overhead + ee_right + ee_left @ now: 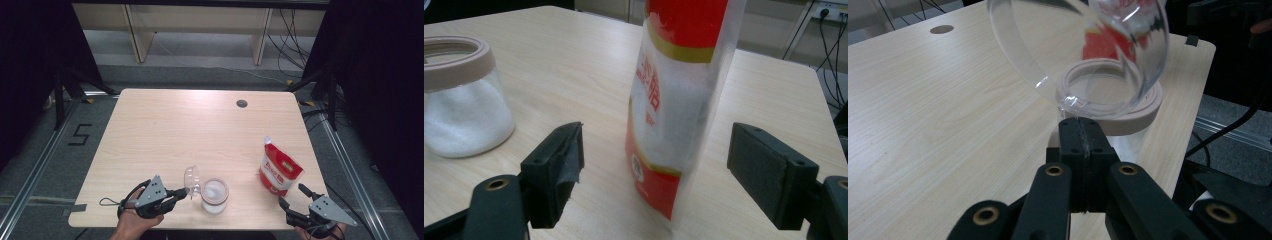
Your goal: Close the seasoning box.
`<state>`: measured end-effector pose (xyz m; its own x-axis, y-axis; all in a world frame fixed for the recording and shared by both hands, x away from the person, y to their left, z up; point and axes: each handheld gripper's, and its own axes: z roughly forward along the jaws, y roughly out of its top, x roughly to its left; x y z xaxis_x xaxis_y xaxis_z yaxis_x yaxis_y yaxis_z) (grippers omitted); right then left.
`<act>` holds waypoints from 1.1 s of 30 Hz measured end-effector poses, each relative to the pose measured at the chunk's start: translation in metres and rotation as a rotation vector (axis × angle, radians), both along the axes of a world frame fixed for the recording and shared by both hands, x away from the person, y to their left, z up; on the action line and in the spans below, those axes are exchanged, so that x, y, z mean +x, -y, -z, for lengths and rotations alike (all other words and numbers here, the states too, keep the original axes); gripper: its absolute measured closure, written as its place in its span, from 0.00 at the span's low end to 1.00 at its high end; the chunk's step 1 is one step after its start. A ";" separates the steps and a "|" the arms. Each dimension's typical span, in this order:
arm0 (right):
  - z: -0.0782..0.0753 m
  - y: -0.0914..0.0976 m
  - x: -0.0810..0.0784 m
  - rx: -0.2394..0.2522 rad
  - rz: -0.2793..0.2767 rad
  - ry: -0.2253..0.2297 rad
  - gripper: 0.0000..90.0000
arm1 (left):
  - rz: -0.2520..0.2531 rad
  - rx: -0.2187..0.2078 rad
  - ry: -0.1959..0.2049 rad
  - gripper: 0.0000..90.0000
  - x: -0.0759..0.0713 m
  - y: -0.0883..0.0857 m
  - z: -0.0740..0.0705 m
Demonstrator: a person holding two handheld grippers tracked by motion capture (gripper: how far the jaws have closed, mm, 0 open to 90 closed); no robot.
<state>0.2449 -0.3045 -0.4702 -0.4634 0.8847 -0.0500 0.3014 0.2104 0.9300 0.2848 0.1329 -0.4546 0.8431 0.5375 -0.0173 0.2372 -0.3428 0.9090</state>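
Note:
A glass jar with a pinkish rim, part full of white grains, stands near the table's front edge. Its clear lid is tipped up on the jar's left side. My left gripper is shut on the lid's lower edge. In the left gripper view the jaws press together under the clear lid, with the jar rim behind. A red and white pouch stands upright at the right. My right gripper is open just in front of it. The pouch stands between and beyond the spread jaws, untouched.
The light wooden table has a round cable hole near its far edge. Dark curtains hang on both sides. Cables and a low shelf frame lie on the floor beyond the table. In the right gripper view the jar is at the left.

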 end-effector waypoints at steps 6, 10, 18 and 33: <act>0.000 -0.001 0.000 0.003 -0.004 -0.001 0.26 | -0.008 0.006 -0.003 0.99 0.001 0.000 -0.001; 0.000 0.000 0.001 0.000 -0.014 -0.004 0.26 | 0.013 0.002 0.009 0.99 0.001 0.001 -0.003; 0.000 -0.002 0.000 0.003 -0.004 -0.010 0.26 | 0.007 0.000 0.013 0.99 0.001 0.002 -0.004; 0.000 -0.001 0.001 -0.009 -0.016 0.001 0.26 | 0.024 0.009 0.015 0.98 0.001 0.010 -0.006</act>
